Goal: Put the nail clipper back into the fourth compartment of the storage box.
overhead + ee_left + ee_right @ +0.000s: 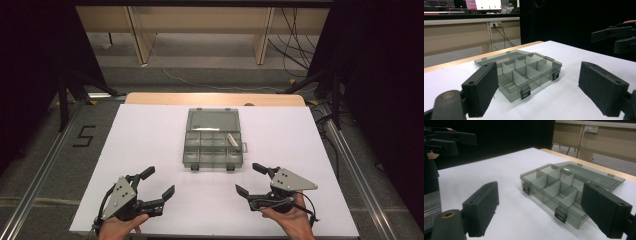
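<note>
One compartment box [214, 138] — two grippers, one table [150, 150]

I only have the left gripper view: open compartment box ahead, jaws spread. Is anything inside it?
Observer: Yes, the high view shows one small pale piece in a right-hand compartment of the box.
Operator: Where is my right gripper?
Observer: The right gripper hangs open over the white sheet, near the box's front right corner, touching nothing.
Operator: And the lid?
Observer: The lid lies flat, folded back on the far side.
</note>
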